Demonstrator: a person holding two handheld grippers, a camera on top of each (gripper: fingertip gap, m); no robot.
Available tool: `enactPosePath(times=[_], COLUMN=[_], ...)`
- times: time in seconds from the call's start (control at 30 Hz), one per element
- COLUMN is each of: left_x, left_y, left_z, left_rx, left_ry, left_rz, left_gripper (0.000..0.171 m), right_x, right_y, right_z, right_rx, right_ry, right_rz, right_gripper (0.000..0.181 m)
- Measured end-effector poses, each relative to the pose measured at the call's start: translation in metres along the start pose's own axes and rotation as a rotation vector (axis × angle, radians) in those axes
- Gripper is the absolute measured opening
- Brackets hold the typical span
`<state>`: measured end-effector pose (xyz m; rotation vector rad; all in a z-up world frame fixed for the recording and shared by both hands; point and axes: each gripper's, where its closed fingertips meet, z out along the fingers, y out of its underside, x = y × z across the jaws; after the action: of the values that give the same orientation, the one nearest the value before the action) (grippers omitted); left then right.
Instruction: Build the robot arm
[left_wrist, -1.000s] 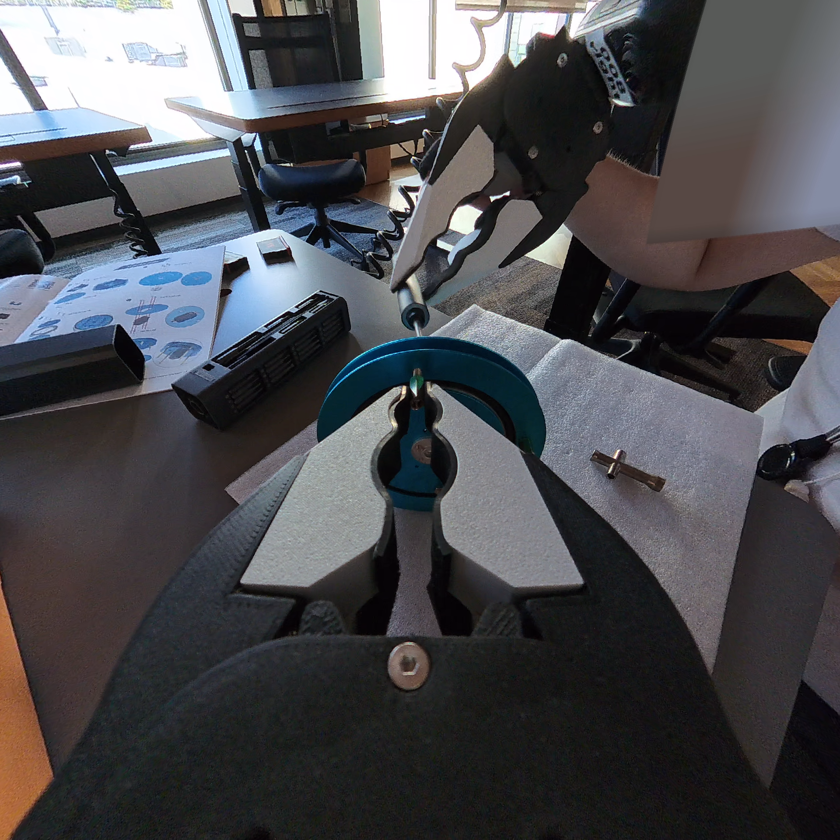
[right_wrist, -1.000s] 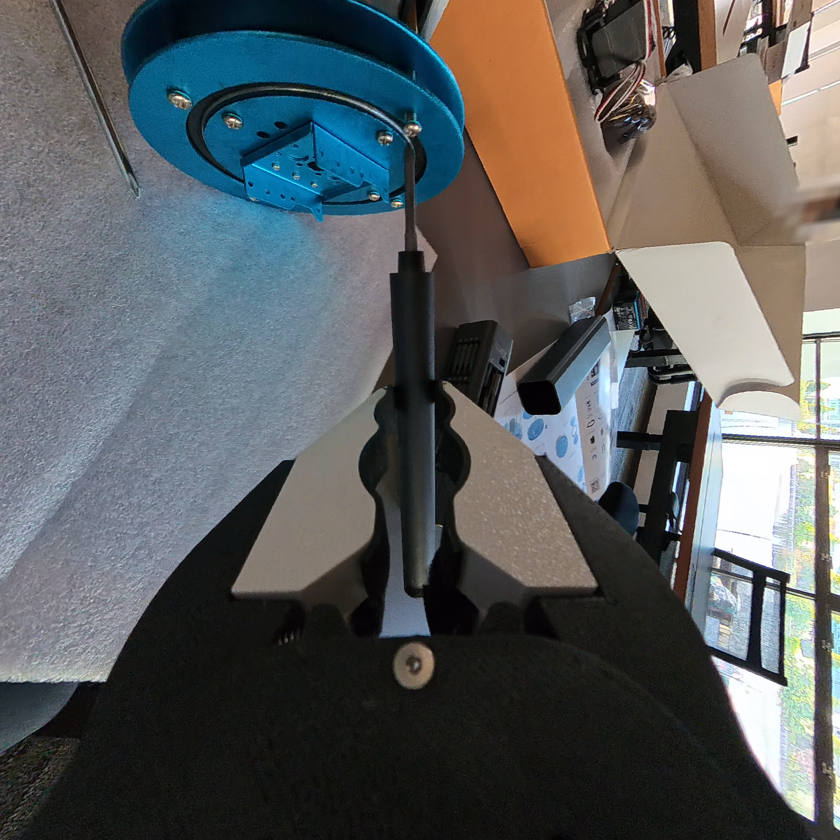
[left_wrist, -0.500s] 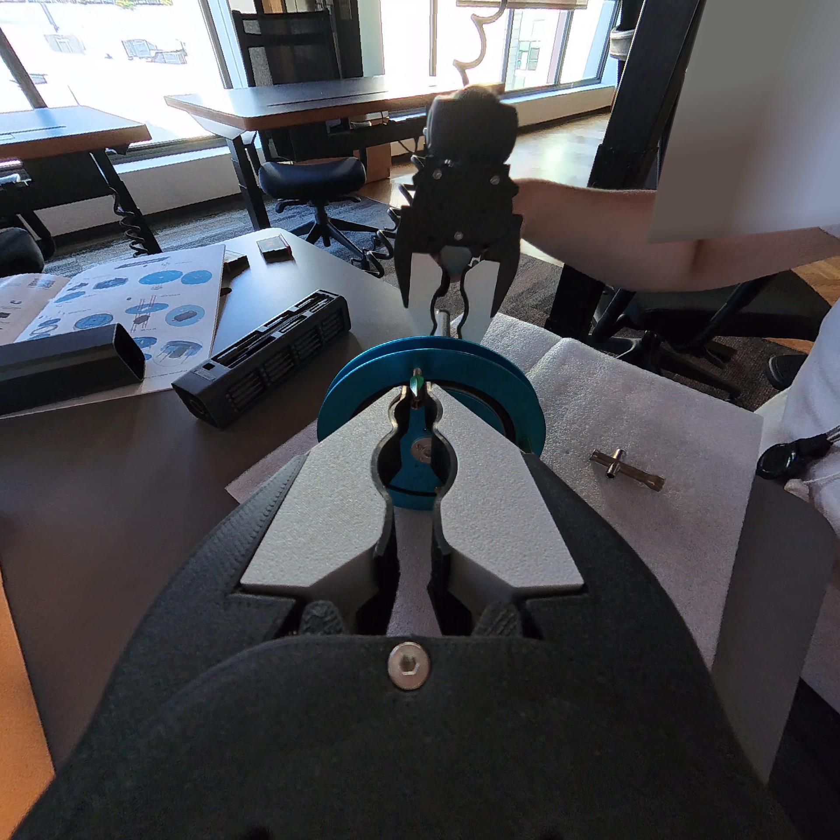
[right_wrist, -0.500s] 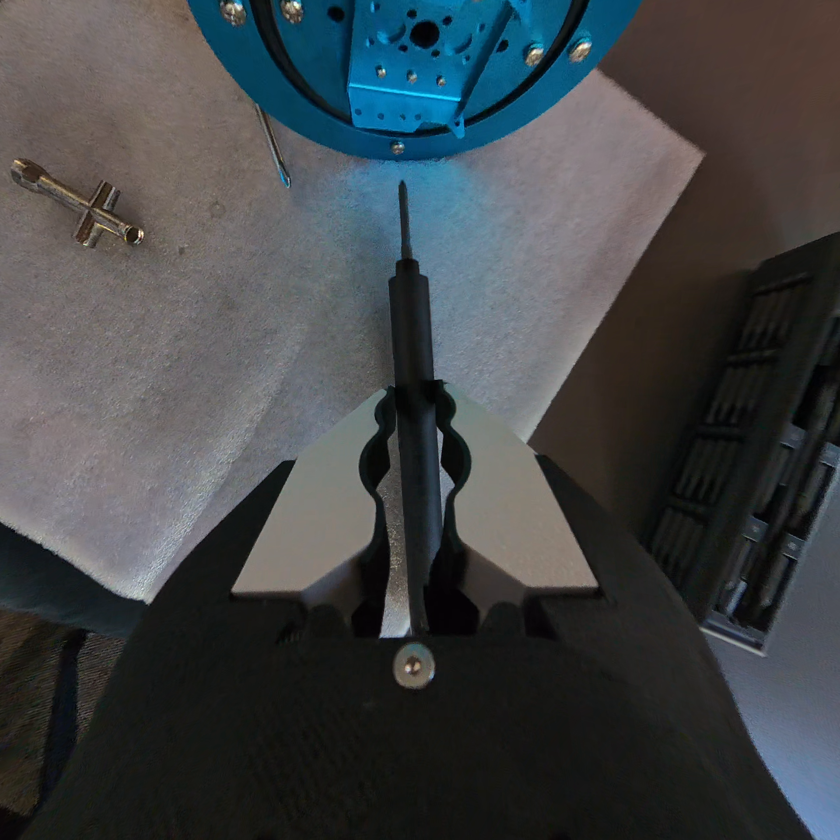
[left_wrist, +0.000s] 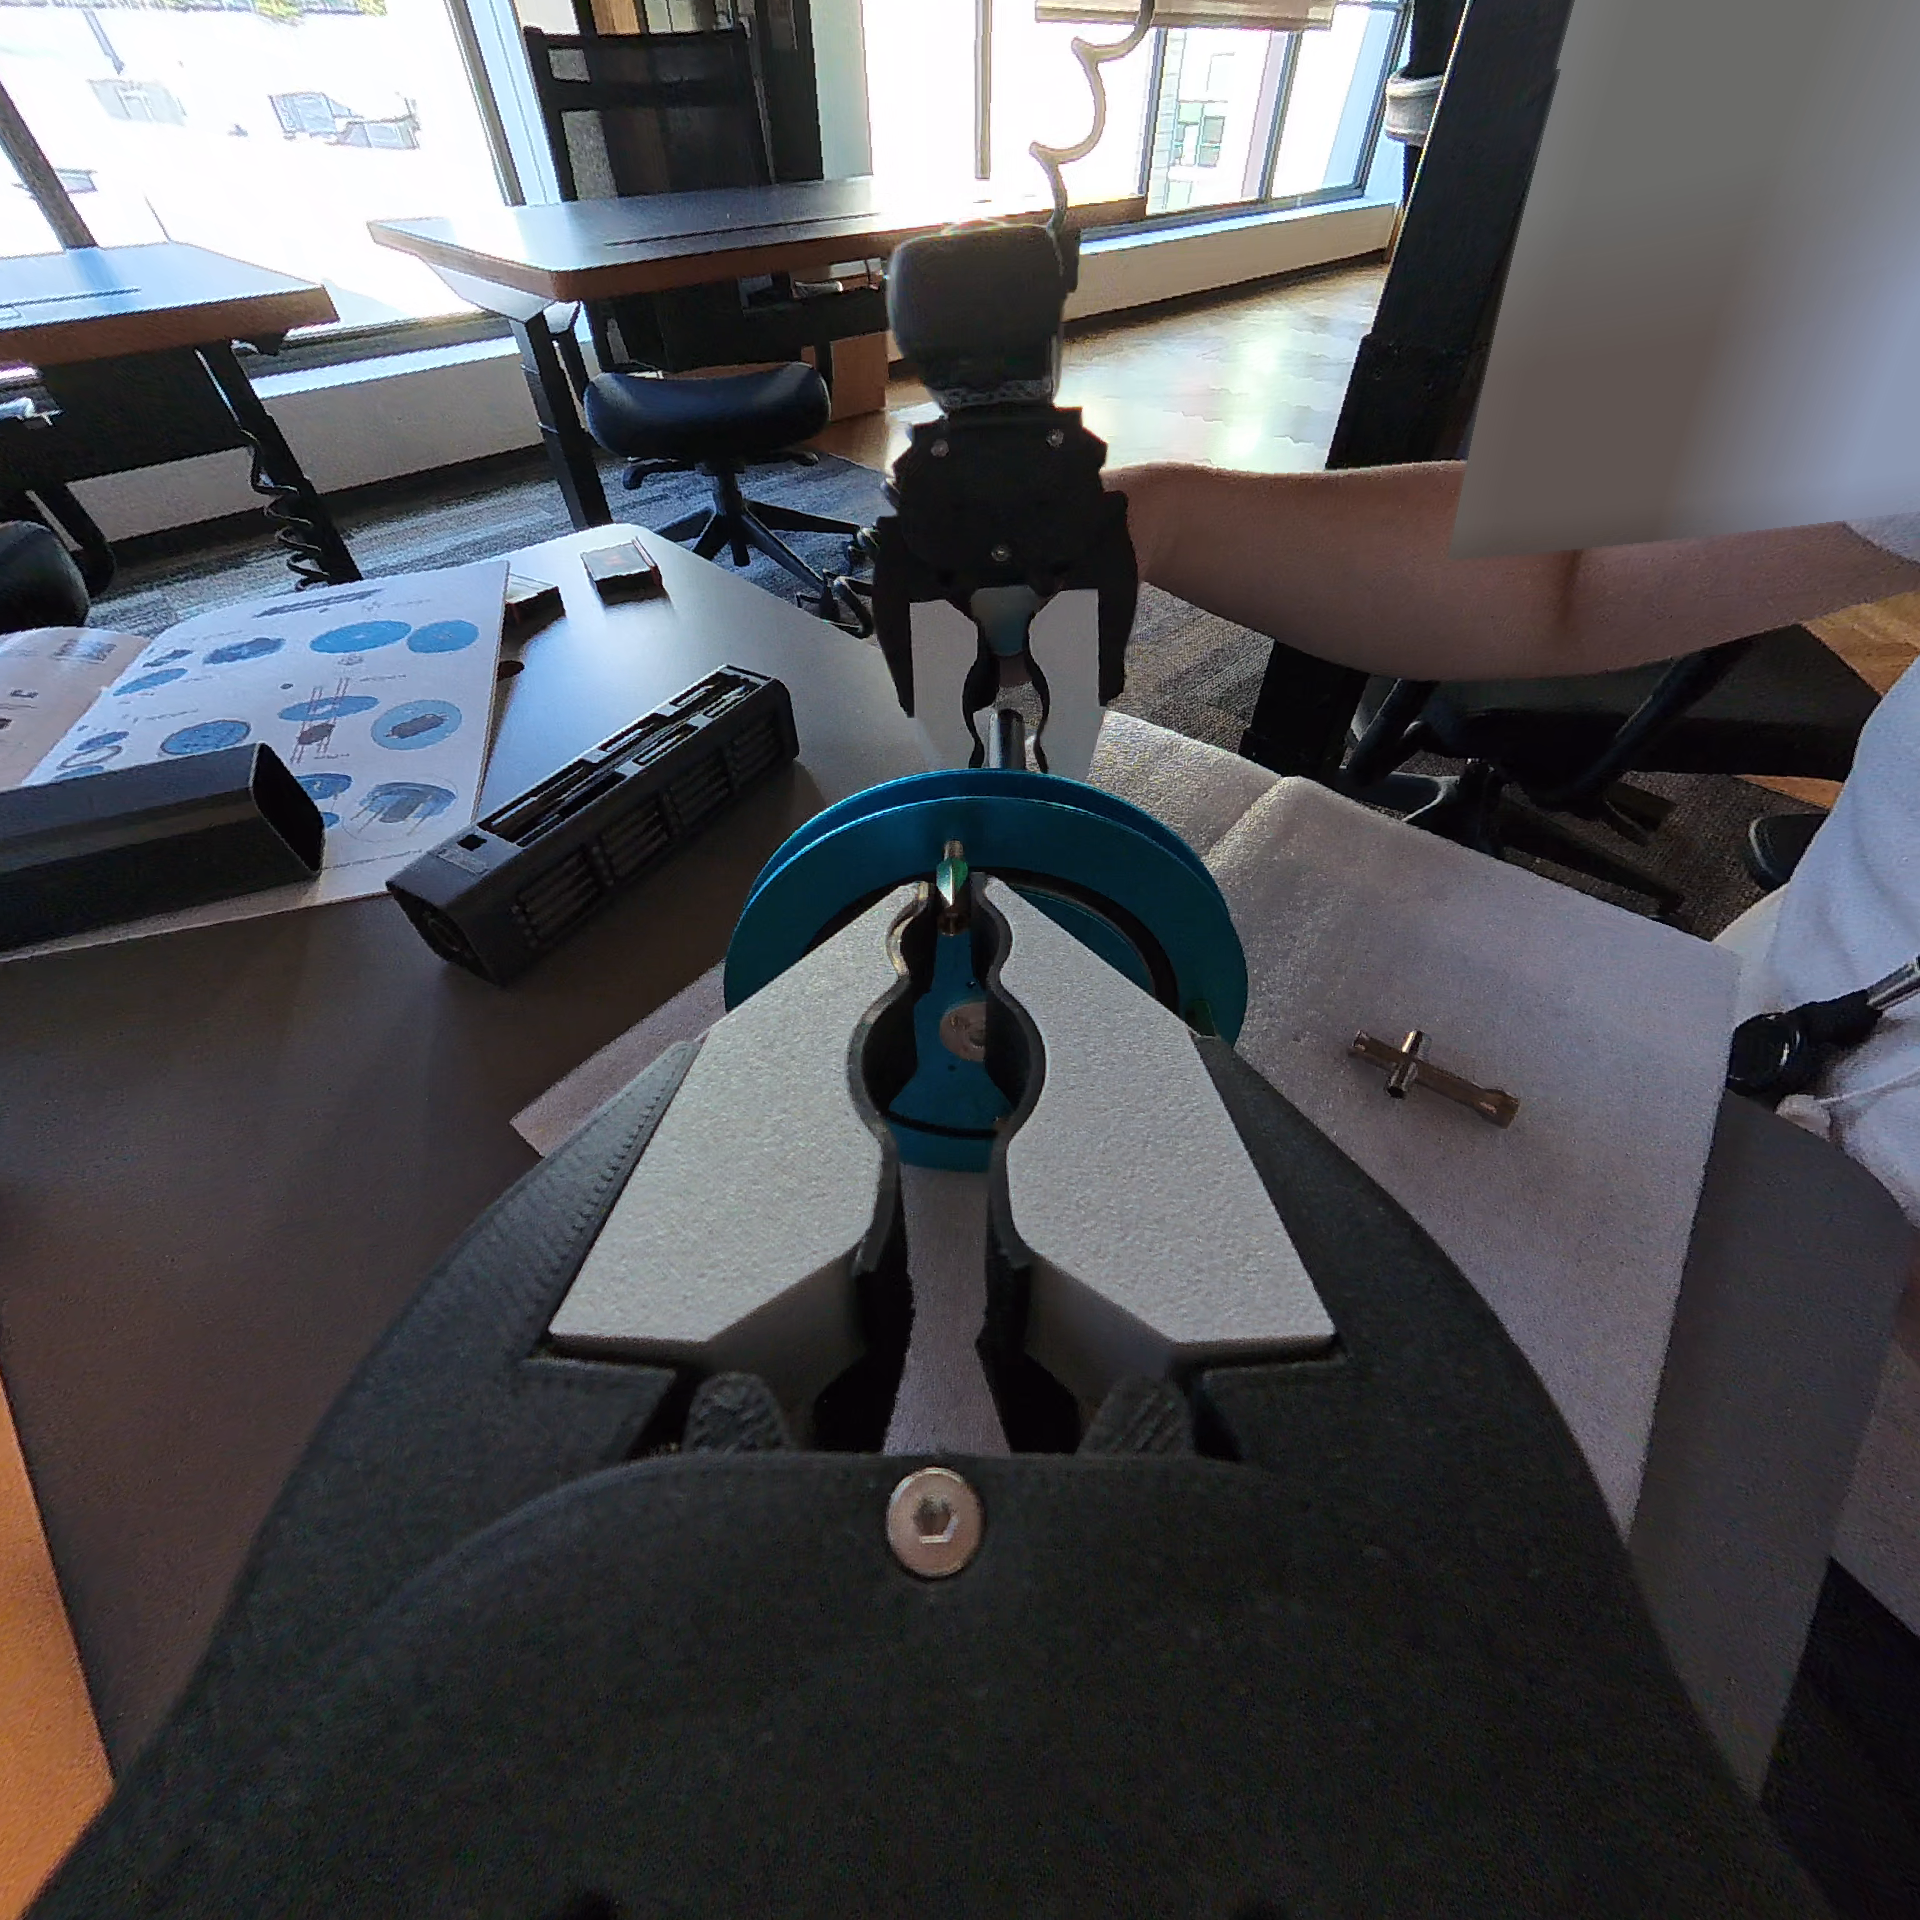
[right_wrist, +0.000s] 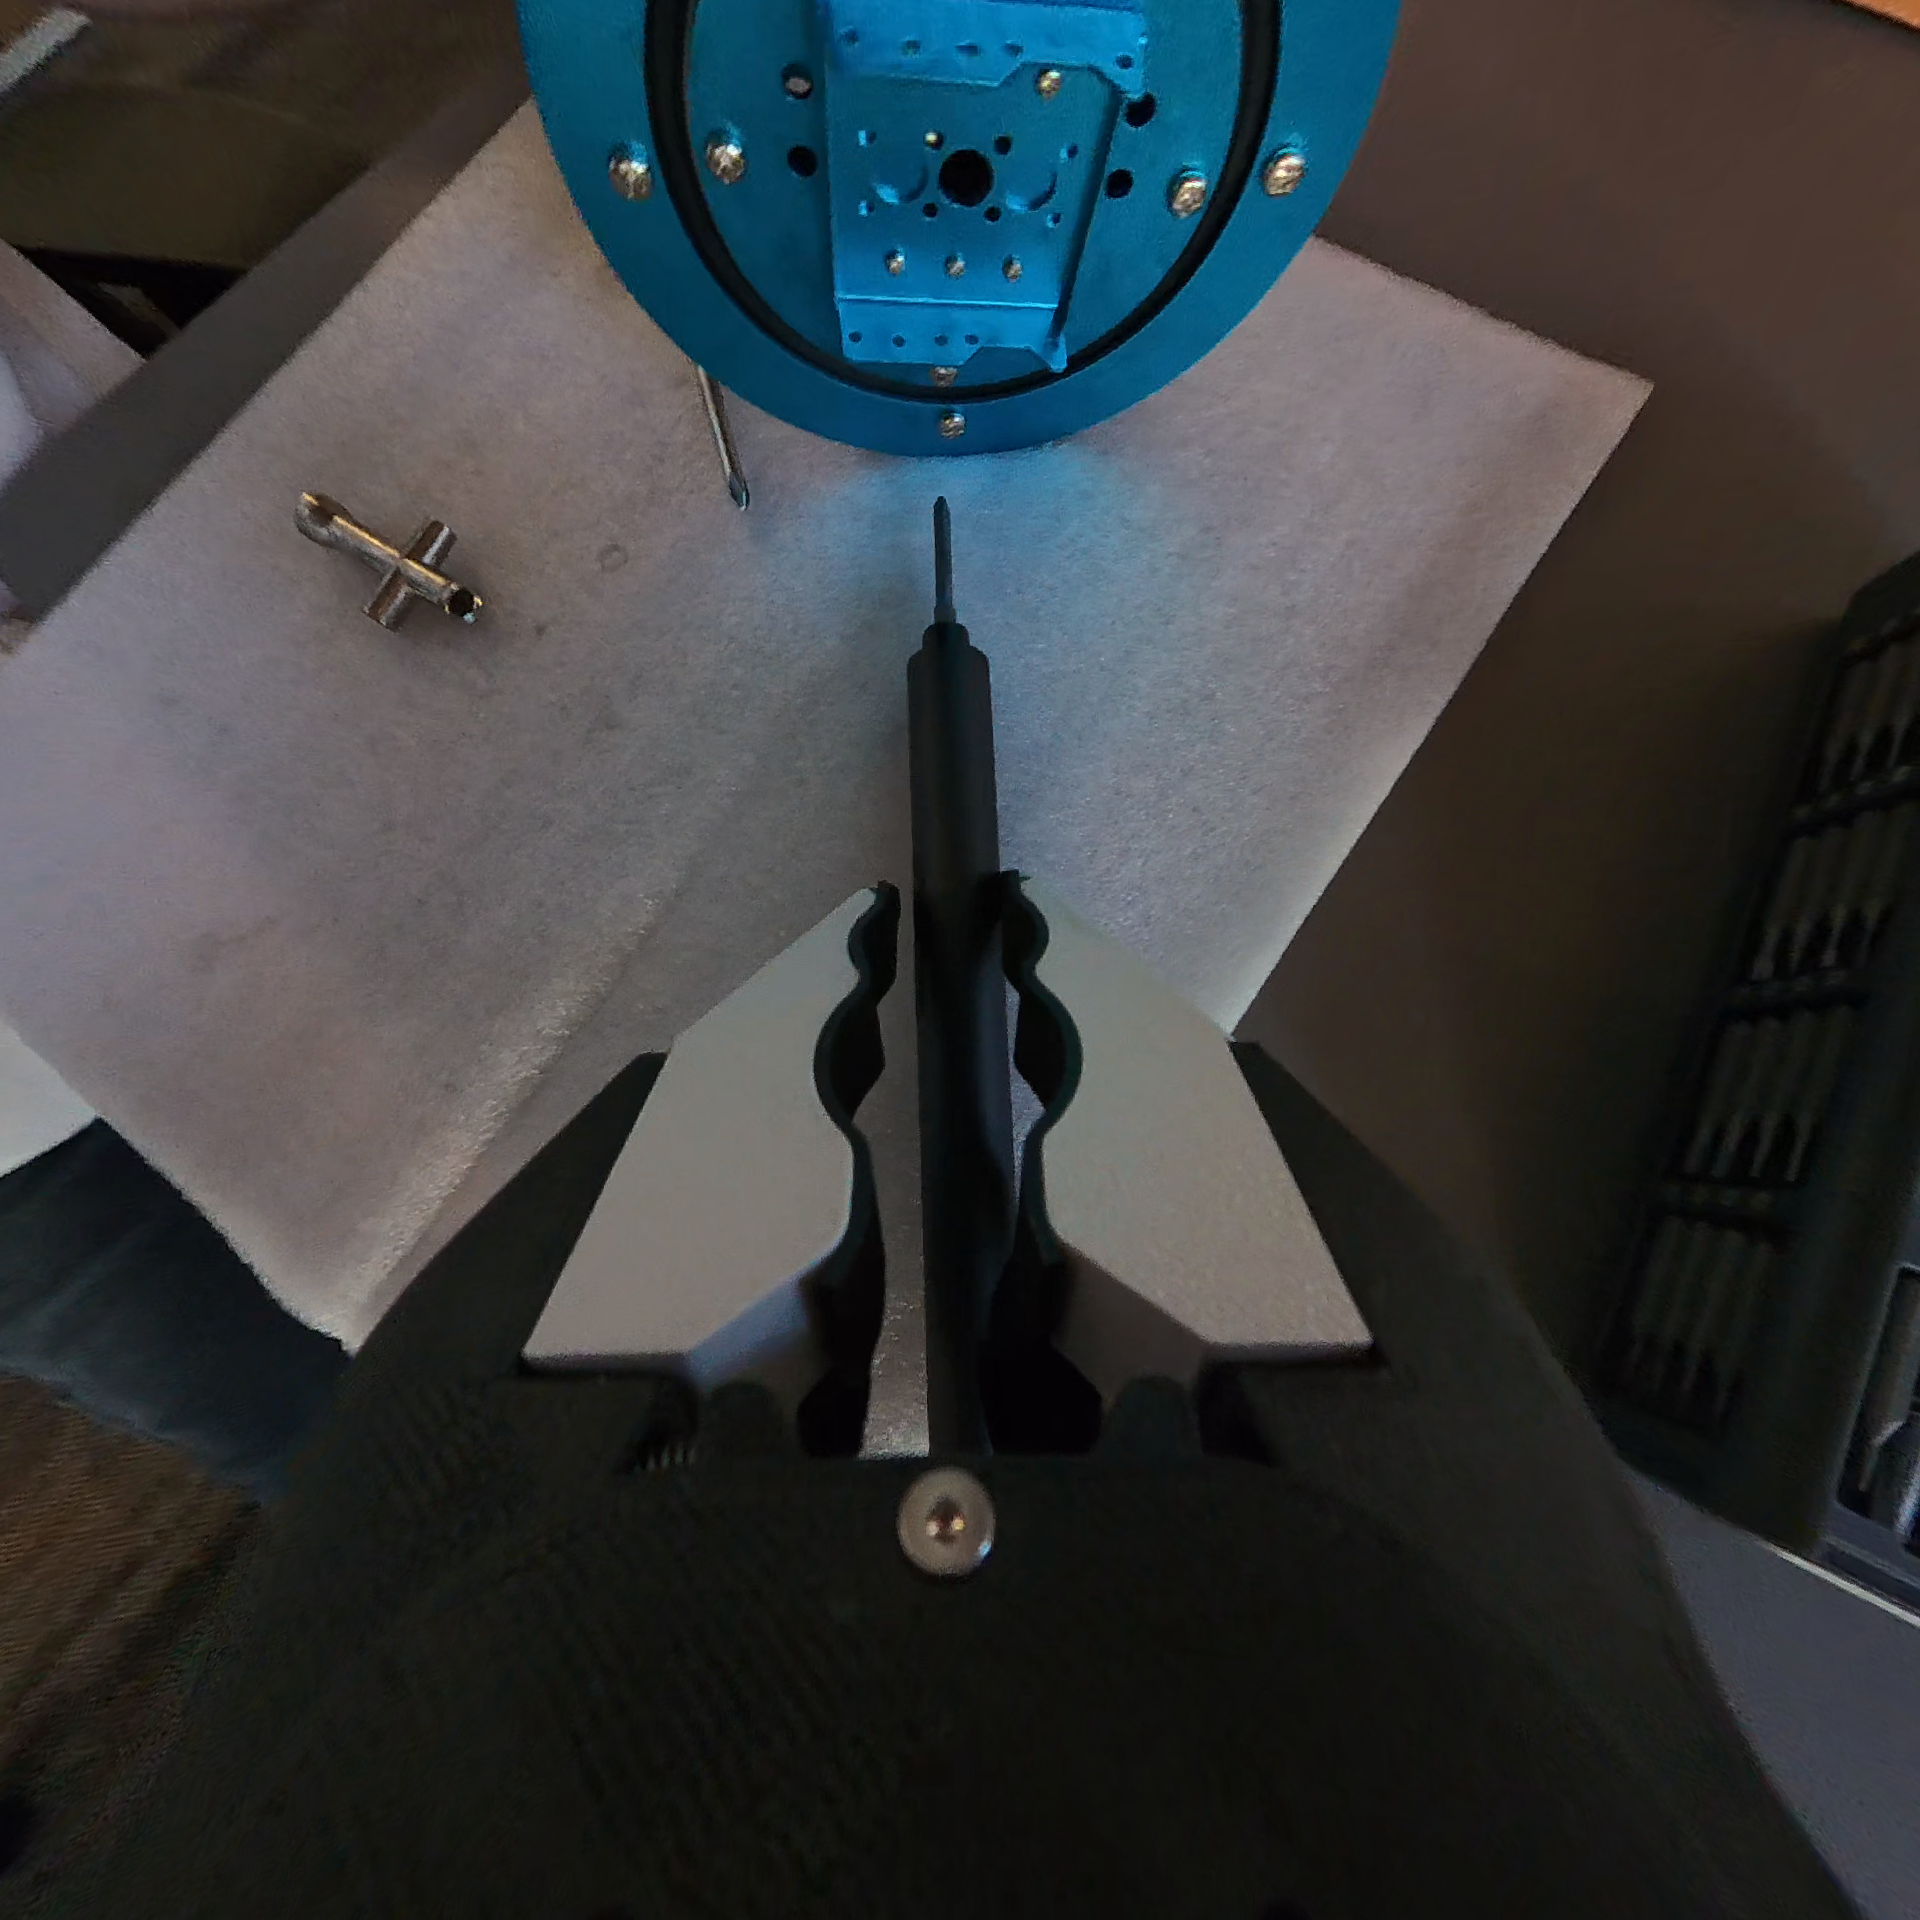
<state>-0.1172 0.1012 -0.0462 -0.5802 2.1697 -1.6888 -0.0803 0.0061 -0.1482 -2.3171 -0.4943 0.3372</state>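
Observation:
A blue metal wheel stands on edge on a white foam pad. My left gripper is shut on the wheel's near side and holds it upright. My right gripper hangs just behind the wheel, pointing down. In the right wrist view, the right gripper is shut on a dark screwdriver. The screwdriver's tip hovers over the pad, a short way from the wheel's rim. That face of the wheel carries several screws and a blue bracket.
A cross-shaped metal wrench and a loose driver bit lie on the pad. A black bit case, a black sleeve and a printed sheet lie to the left. A person's arm reaches in from the right. Left tips to right tips: about 15 cm. The wheel's rim sits 8 cm or so from the ends of my left fingers.
The right gripper swung from a tilted pose at the wheel's upper right to upright behind it. The screwdriver tip came off the wheel's screw and drew back. The left gripper stayed put.

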Motion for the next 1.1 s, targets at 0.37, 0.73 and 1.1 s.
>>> enactPosePath(times=[0.37,0.73,1.1], left_x=[0.0,-0.002,-0.002], left_y=[0.0,0.0,0.0], left_z=[0.0,0.001,0.0], left_rx=[-0.002,0.0,-0.001], left_ry=[0.0,0.001,0.001], left_rz=[0.0,-0.002,-0.002], left_gripper=[0.004,0.004,0.004], right_x=[0.002,0.004,0.006], right_y=[0.0,-0.016,-0.035], right_z=[0.004,-0.012,-0.049], right_rx=[0.006,-0.033,-0.136], right_ry=[-0.021,0.099,0.238], right_rz=[0.07,0.021,-0.087], right_gripper=[0.016,0.016,0.016])
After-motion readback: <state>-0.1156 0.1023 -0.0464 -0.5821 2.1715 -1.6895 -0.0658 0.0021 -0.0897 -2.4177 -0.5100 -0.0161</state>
